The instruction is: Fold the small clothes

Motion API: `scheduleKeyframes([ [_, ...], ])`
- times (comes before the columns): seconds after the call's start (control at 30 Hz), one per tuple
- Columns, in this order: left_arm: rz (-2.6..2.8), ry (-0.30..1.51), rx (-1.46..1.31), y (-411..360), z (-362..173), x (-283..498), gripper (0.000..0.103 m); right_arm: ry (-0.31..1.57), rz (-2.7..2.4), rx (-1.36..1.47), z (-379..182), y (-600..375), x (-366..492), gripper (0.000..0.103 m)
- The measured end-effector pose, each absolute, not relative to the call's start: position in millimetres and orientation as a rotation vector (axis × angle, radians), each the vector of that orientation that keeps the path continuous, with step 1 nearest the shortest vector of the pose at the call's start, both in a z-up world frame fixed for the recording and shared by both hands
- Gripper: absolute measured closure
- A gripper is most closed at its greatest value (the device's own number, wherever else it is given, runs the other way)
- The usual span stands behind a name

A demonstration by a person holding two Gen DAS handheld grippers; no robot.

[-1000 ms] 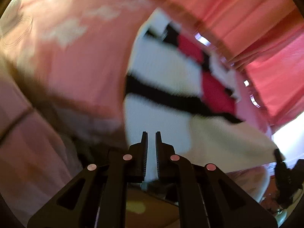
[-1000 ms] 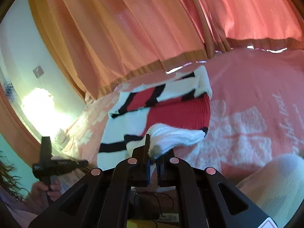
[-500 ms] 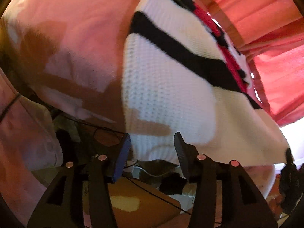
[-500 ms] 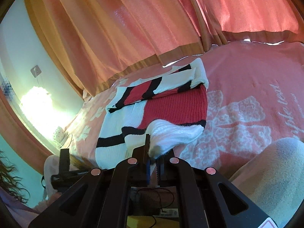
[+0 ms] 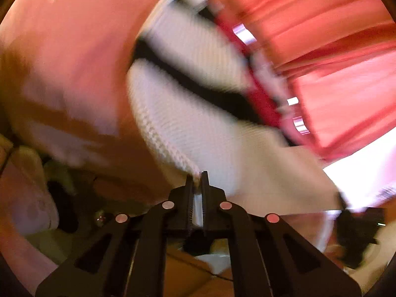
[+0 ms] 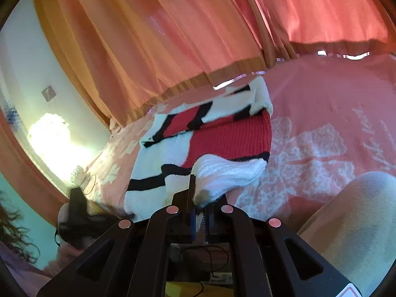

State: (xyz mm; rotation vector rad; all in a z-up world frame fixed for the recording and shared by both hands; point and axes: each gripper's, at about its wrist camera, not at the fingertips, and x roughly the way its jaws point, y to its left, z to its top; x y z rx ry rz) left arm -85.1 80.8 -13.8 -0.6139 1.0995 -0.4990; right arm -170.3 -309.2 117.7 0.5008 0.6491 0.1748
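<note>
A small knit sweater (image 6: 230, 138) in white, red and black lies on a pink bedspread (image 6: 321, 128), its sleeves folded across the top. My right gripper (image 6: 199, 193) is shut on the sweater's near white hem corner and lifts it slightly. In the left wrist view, which is blurred, my left gripper (image 5: 197, 180) is shut on the other near corner of the sweater (image 5: 188, 113). The left gripper (image 6: 76, 210) shows in the right wrist view at lower left, and the right gripper (image 5: 356, 225) shows in the left wrist view at lower right.
Pink-orange curtains (image 6: 173, 37) hang along the bed's far side. A bright lamp (image 6: 52, 138) glows at the left by the wall. A beige rounded cushion (image 6: 351, 222) lies at the near right. Cables and a cardboard box (image 5: 188, 277) lie below the bed edge.
My left gripper, open around the hem half a second ago, has shut on the sweater's near corner. My right gripper has kept its hold on the other corner.
</note>
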Motion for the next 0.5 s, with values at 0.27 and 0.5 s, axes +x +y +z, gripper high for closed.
scheduleKeyframes([
  [0.27,-0.589,0.676,-0.503,91.9,140.1,-48.3,0.099,0.478,0.228,0.452,169.3,-318.2,-136.4,0.099],
  [0.5,-0.440,0.527,-0.456,85.3,196.8,85.8,0.099,0.486,0.238,0.422,180.3,-348.4,-10.9,0.099],
])
